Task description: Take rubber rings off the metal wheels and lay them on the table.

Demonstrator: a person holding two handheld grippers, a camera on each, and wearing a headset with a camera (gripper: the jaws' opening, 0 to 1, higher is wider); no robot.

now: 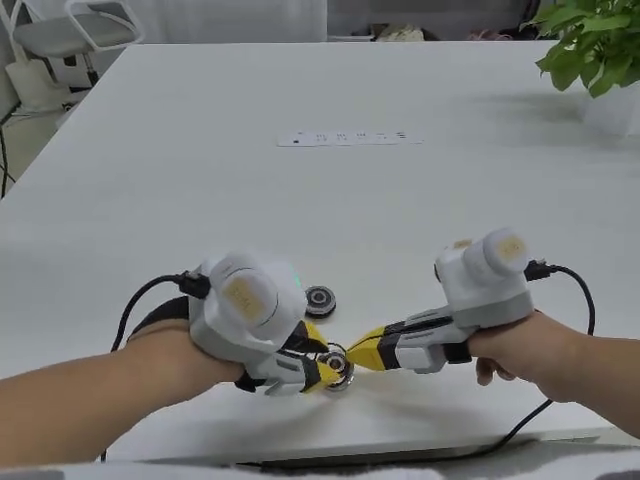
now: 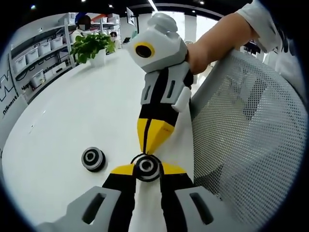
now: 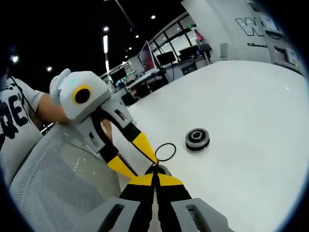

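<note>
I have my left hand-held gripper (image 2: 147,172) clamped on a metal wheel (image 2: 147,165) near the desk's (image 1: 300,200) front edge, my right hand-held gripper (image 3: 154,178) pinching its rubber ring (image 3: 166,144) beside it, second wheel (image 1: 320,299) lying just beyond

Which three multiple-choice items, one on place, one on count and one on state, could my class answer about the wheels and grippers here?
1. Where does the loose wheel lie?
A) on the table, just beyond the grippers
B) on the floor
C) stacked on another wheel

2. How many metal wheels show?
A) one
B) two
C) four

3. What is the right gripper doing?
A) hanging wide open
B) shut on a rubber ring
C) clamping both wheels

Answers:
1 A, it rests flat on the white top past both grippers.
2 B, the loose wheel plus the held wheel clamped in the left gripper.
3 B, its jaws are together and the ring loops up from their tips.
</note>
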